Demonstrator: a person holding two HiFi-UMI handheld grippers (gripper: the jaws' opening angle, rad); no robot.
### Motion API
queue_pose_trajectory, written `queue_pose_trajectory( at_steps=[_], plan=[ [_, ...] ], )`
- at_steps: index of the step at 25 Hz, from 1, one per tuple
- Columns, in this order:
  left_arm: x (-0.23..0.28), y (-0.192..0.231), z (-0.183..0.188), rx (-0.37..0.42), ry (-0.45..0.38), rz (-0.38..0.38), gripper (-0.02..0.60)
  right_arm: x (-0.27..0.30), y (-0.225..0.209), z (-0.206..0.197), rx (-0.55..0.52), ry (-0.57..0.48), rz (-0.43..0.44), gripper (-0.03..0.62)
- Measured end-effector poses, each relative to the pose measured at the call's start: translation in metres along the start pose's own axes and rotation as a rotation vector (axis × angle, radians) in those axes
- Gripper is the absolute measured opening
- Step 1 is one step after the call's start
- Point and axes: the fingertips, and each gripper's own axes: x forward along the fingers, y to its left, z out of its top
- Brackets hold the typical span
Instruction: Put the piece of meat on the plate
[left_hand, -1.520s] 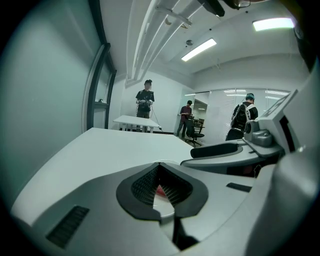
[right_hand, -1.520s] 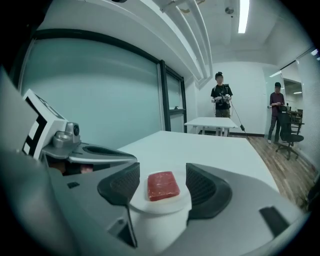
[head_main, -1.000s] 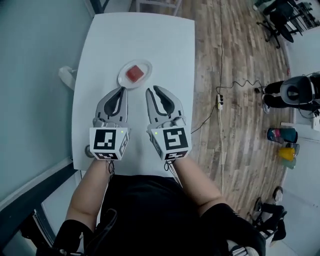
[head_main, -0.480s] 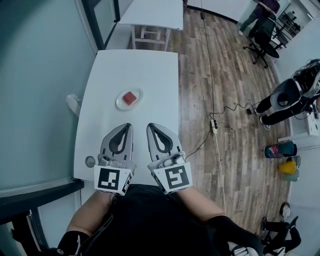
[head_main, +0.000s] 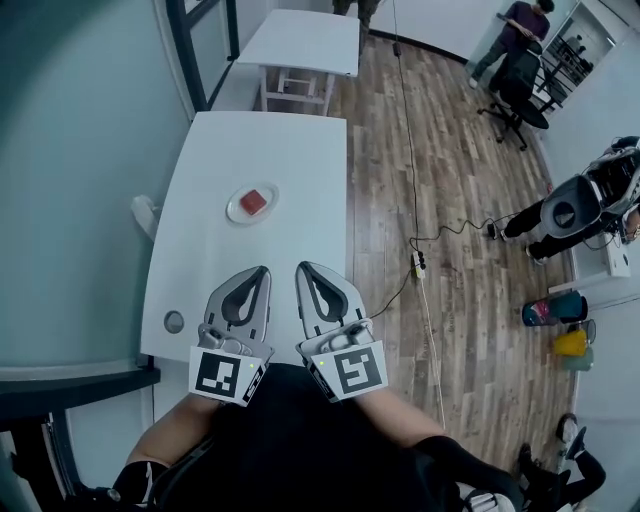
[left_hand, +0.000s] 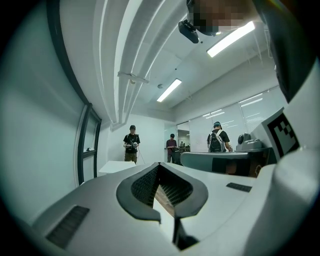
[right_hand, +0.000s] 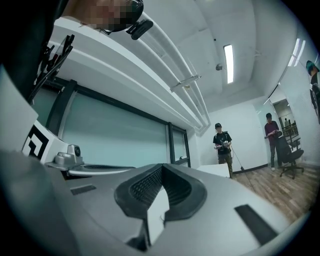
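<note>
Closest to us is our black top (head_main: 300, 440). Just past it we hold the left gripper (head_main: 261, 272) and the right gripper (head_main: 303, 270) side by side. They are near each other but not touching. Each one has a cube with black and white squares at its back end: the left cube (head_main: 222, 375) and the right cube (head_main: 350, 372).

The jaws of the left gripper are pressed together at the tips, and nothing is between them. The jaws of the right gripper are pressed together too, and they hold nothing. Both grippers point straight out, away from us.

From the head view, the tips show over the near end of the white table (head_main: 300, 180). A small round hole (head_main: 174, 322) sits in the table's near left corner.

Farther along the table, well apart from both grippers, is the plate (head_main: 234, 210). The piece of meat (head_main: 256, 201) is red and lies in the middle of the plate.

To the right of the table is the wooden floor (head_main: 450, 170), where a cable (head_main: 455, 230) runs to a power strip (head_main: 419, 263). A teal tub (head_main: 553, 308) and a yellow tub (head_main: 572, 342) stand farther right.

Past our table stands a second white table (head_main: 300, 40). Far off, a person (head_main: 520, 22) stands near a black office chair (head_main: 520, 95).
</note>
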Motion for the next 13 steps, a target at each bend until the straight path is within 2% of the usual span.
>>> queue_pose_trajectory(
  at_steps=[13],
  plan=[
    [-0.009,0.0,0.002,0.002,-0.023,0.017,-0.008,-0.002,0.019,-0.007,-0.036,0.047,0.04,0.003]
  ],
)
